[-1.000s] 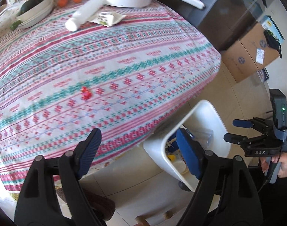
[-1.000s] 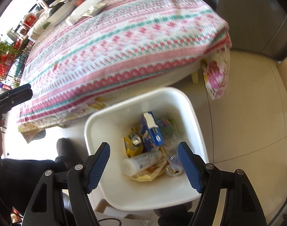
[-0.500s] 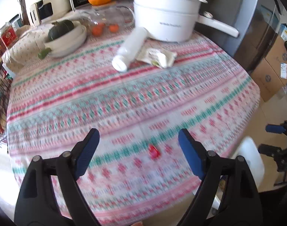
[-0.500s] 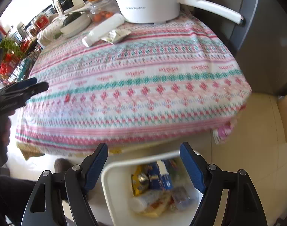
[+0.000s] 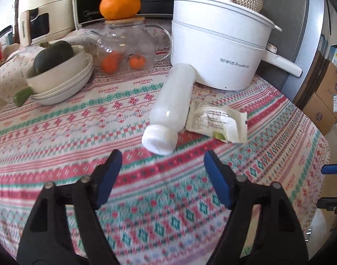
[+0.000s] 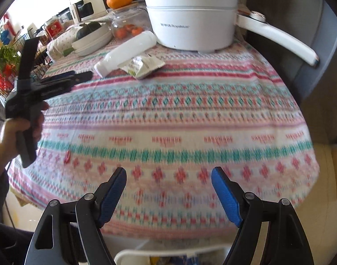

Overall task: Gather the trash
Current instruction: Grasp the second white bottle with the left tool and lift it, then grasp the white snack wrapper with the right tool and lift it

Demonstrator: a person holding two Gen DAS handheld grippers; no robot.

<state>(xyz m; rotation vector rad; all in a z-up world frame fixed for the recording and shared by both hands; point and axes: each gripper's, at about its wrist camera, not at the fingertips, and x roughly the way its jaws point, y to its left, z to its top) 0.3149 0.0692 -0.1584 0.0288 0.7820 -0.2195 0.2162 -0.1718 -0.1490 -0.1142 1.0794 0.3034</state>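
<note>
Table trash: white bottle [image 5: 171, 105], sachet [image 5: 217, 123].
Left gripper [image 5: 163, 165] and right gripper [image 6: 168, 185] wide open, empty; pot [image 5: 217, 50] at 1 o'clock reads "Royalstar".

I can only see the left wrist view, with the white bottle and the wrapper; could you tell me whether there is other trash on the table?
Observer: Yes, a small red scrap lies on the tablecloth near its front left edge.
Operator: Thank you. Where is the bin, please?
Observer: The white bin sits below the table's near edge, under the right tongs.
Operator: Are the right tongs free?
Observer: Yes, they are open and hold nothing.
</note>
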